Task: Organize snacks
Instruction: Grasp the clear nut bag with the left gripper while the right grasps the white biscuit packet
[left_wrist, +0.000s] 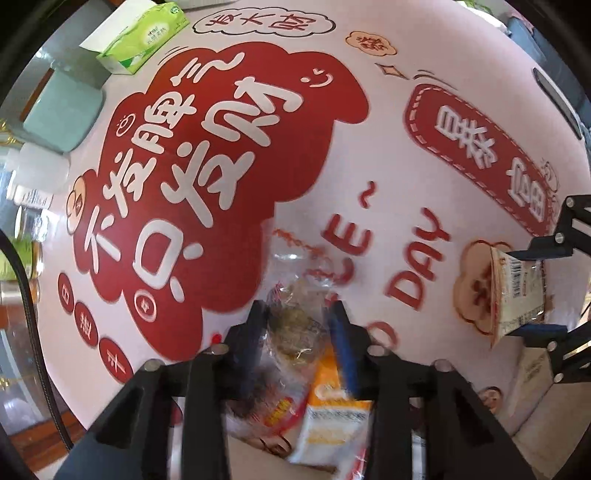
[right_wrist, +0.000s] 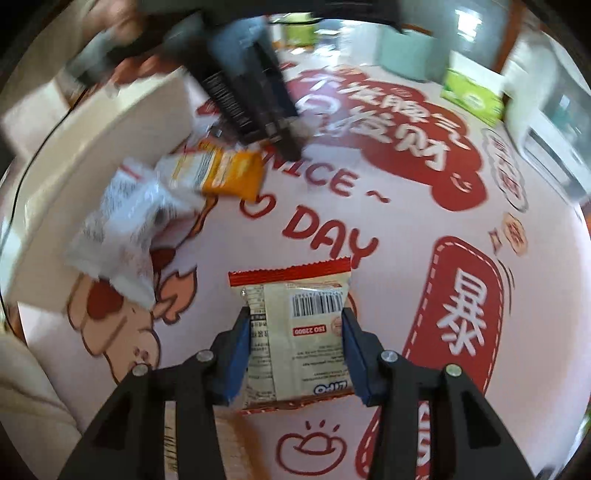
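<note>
Nearest the right wrist camera, the right gripper (right_wrist: 295, 332) has its jaws clamped on one beige snack packet (right_wrist: 297, 332) with a red top edge and a barcode, held above the printed pink surface (right_wrist: 406, 229). Further off, the left gripper (right_wrist: 280, 136) reaches down from above toward two more packs, one orange packet (right_wrist: 221, 170) and one white packet (right_wrist: 122, 221). In its own view its jaws grip one clear-wrapped snack (left_wrist: 295, 317), and one green tissue box (left_wrist: 144, 37) stands far beyond.
</note>
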